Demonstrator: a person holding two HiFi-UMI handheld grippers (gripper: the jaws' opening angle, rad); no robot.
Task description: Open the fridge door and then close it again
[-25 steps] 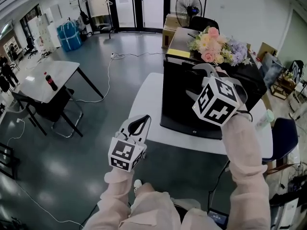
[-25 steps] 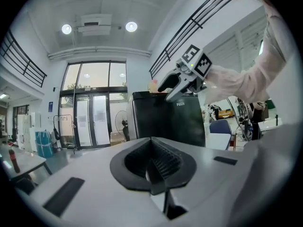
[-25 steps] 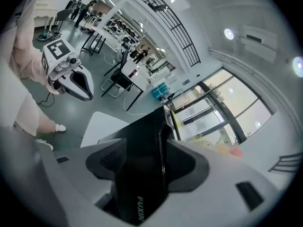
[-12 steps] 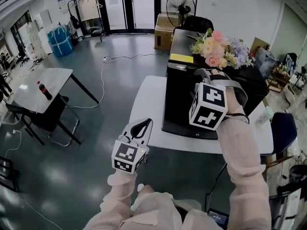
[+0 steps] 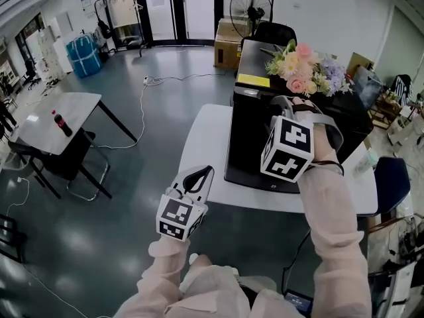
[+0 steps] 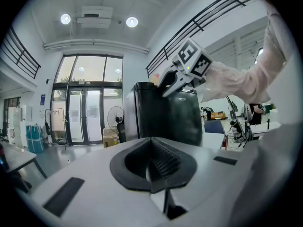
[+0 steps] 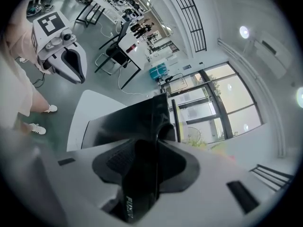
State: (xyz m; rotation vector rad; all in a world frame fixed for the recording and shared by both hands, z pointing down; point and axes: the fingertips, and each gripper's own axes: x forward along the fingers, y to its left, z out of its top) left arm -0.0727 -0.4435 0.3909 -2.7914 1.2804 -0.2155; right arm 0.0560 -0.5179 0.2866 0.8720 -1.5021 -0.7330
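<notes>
Having just closed right gripper (image 5: 289, 102) jaws partway onto top edge of fridge door (image 5: 246, 141), not yet swung open on white tabletop (image 5: 205, 144), judged grip made and pull-open next; noted left gripper (image 5: 198, 175) pinched together, empty, idle below.

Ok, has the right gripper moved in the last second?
Yes: against the fridge, the right gripper has swung its cube end left and lower. Its jaws have just been closing, with the fridge door edge between them.

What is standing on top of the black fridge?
A flower bouquet and a flat yellow thing lie on the fridge. The right tongs, just closing on the door edge, cover the top's front part.
</notes>
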